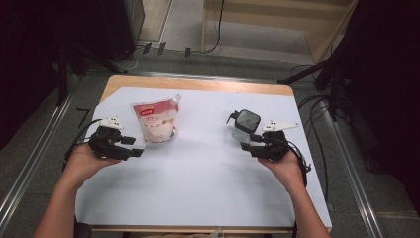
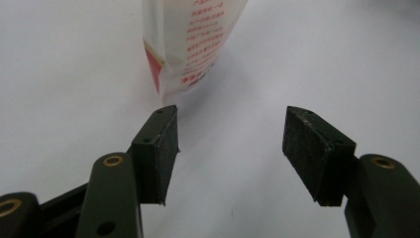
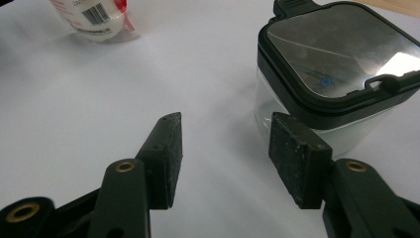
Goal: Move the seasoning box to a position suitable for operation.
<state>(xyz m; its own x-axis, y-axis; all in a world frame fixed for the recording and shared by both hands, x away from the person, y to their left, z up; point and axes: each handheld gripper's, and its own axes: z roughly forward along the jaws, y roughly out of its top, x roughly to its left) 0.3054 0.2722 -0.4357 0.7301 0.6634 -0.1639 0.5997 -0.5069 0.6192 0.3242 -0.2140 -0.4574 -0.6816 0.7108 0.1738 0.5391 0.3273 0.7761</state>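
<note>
A white and red pouch (image 1: 157, 120) stands upright on the white sheet (image 1: 198, 168), left of centre. My left gripper (image 1: 132, 147) sits just left of and below it, open, with nothing between its pads; the left gripper view has the pouch (image 2: 190, 44) a little beyond the left fingertip. A clear square container with a black lid (image 1: 245, 124) stands right of centre. My right gripper (image 1: 249, 144) is open right beside it, and in the right gripper view the container (image 3: 332, 84) rises just past the right pad, outside the jaws.
The sheet covers a wooden table (image 1: 198, 83). Metal rails (image 1: 34, 158) run along both sides. Cables (image 1: 317, 114) trail off the right edge. Dark stands and a wooden frame (image 1: 277, 22) lie beyond the far edge.
</note>
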